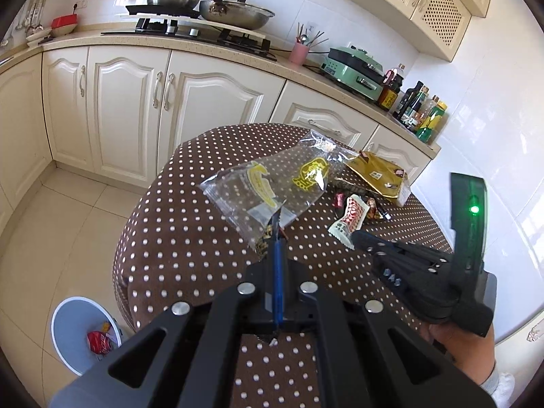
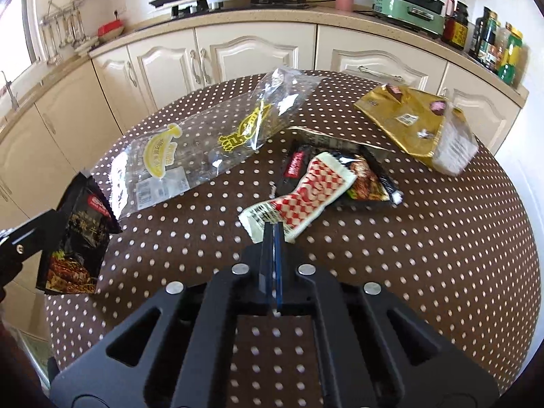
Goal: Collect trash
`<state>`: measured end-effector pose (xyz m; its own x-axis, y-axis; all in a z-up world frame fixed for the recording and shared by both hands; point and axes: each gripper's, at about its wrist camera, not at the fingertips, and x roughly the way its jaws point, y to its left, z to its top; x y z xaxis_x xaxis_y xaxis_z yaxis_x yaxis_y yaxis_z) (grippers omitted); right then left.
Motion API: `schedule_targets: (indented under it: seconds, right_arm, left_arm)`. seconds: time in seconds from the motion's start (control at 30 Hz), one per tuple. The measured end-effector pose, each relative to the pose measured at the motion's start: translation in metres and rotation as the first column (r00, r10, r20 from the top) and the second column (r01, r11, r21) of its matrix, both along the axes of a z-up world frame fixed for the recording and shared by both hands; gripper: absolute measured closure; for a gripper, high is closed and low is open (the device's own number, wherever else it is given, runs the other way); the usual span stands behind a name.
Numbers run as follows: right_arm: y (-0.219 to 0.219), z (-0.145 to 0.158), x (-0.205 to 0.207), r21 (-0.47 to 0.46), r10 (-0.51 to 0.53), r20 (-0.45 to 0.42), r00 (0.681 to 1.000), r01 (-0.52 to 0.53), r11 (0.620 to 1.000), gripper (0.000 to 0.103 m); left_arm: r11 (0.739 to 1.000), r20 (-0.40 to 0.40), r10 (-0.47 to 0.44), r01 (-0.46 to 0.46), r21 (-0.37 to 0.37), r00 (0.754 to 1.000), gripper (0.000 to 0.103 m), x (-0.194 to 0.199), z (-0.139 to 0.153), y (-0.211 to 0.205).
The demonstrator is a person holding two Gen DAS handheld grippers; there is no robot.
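Trash lies scattered on the round table (image 2: 442, 272) with its brown, white-dotted cloth. Largest is the clear plastic bag (image 2: 204, 139) with yellow print, lying ahead and left of the right gripper (image 2: 273, 229). Next comes the gold packet (image 2: 411, 122) at the far right of the table, well apart from both grippers. The dark snack packet (image 2: 76, 238) hangs off the table's left edge, clenched in the left gripper (image 1: 274, 229), whose fingers are pressed together on it; in the left wrist view only a sliver of it shows between the tips. The red-and-white checkered wrapper (image 2: 306, 193) lies just ahead of the right gripper's clenched tips, its near end touching or under them; whether it is pinched cannot be told. A light blue bin (image 1: 73, 329) stands on the floor left of the table, holding a red wrapper (image 1: 98, 341).
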<state>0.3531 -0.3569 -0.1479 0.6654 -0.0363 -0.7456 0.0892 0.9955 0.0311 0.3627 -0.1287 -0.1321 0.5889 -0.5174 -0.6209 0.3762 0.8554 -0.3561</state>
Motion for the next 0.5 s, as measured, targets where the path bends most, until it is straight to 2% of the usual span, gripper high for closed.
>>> schedule_targets:
  seconds: [0.13, 0.2, 0.27, 0.3, 0.37, 0.5]
  right_arm:
    - [-0.006, 0.005, -0.018, 0.046, 0.002, 0.025, 1.0, -0.003, 0.999, 0.102]
    - [-0.011, 0.01, -0.022, 0.07, -0.037, 0.066, 0.997, 0.033, 0.997, 0.101]
    - [-0.016, 0.011, -0.019, 0.101, -0.09, 0.061, 0.994, 0.083, 0.991, 0.096]
    - [-0.017, 0.01, -0.014, 0.127, -0.108, 0.041, 0.993, 0.102, 0.987, 0.09]
    - [-0.016, 0.007, -0.007, 0.126, -0.147, 0.027, 0.989, 0.143, 0.982, 0.033]
    - [-0.011, 0.002, 0.007, 0.14, -0.189, 0.019, 0.982, 0.184, 0.973, 0.033]
  left_arm:
    - [1.0, -0.008, -0.007, 0.007, -0.013, 1.0, 0.103, -0.008, 0.0, 0.003]
    - [1.0, -0.008, 0.005, -0.005, -0.012, 1.0, 0.103, -0.01, 0.0, 0.003]
    - [1.0, -0.002, 0.015, -0.015, -0.003, 1.0, 0.103, -0.012, 0.001, 0.003]
    - [1.0, 0.0, 0.021, -0.021, 0.0, 1.0, 0.103, -0.012, 0.0, 0.003]
    - [0.999, 0.011, 0.037, -0.037, 0.016, 0.999, 0.103, -0.011, 0.001, 0.002]
    - [0.998, 0.024, 0.062, -0.062, 0.017, 0.998, 0.103, -0.004, 0.002, 0.004]
